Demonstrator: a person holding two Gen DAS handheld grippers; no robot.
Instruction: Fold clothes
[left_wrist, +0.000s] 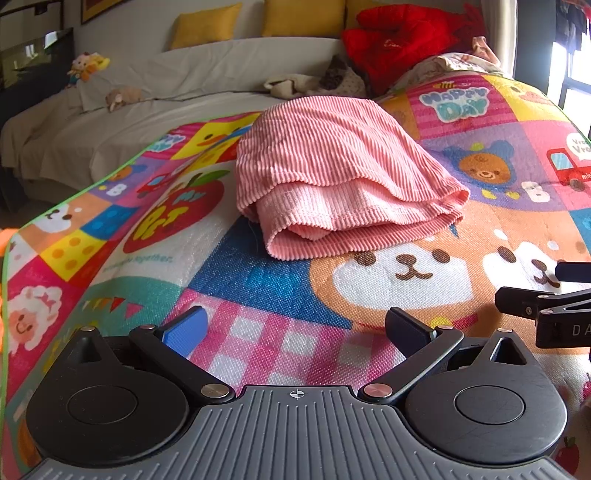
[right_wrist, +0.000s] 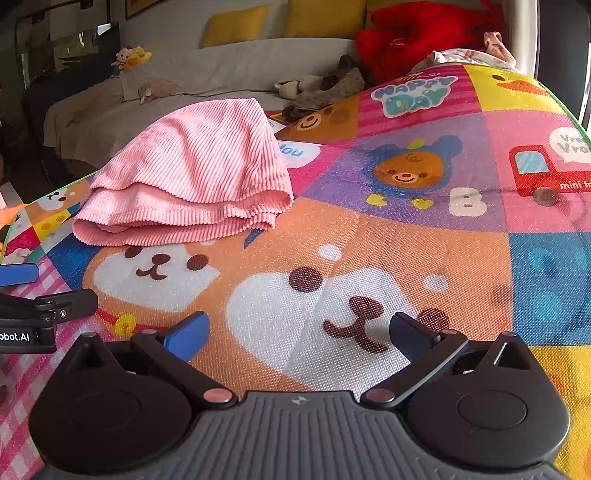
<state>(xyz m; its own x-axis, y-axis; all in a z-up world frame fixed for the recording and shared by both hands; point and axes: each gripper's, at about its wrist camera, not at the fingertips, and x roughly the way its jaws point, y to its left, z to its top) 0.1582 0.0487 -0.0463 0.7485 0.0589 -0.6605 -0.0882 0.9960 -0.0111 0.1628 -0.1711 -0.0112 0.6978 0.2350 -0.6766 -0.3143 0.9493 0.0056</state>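
The left gripper has its two fingers spread wide, released, with nothing between them; one pad is blue, the other dark. It hovers over the pink-and-white checked patch of the colourful cartoon-printed woven play mat. The right gripper is likewise spread wide and empty, above a white-and-orange dog face printed on the mat. The two grippers sit side by side, each one's tip showing at the edge of the other's view.

Ahead of both lies the pink ribbed knit garment, folded into a thick bundle of several layers with its stitched hems facing the grippers. It rests on the mat, apart from both grippers, its front edge touching the top of a printed dog face; in the right wrist view the garment lies toward the mat's left edge.

Beyond the mat's far edge stands a beige-covered sofa with yellow cushions, a bright red plush cushion, small soft toys and a heap of loose clothes.
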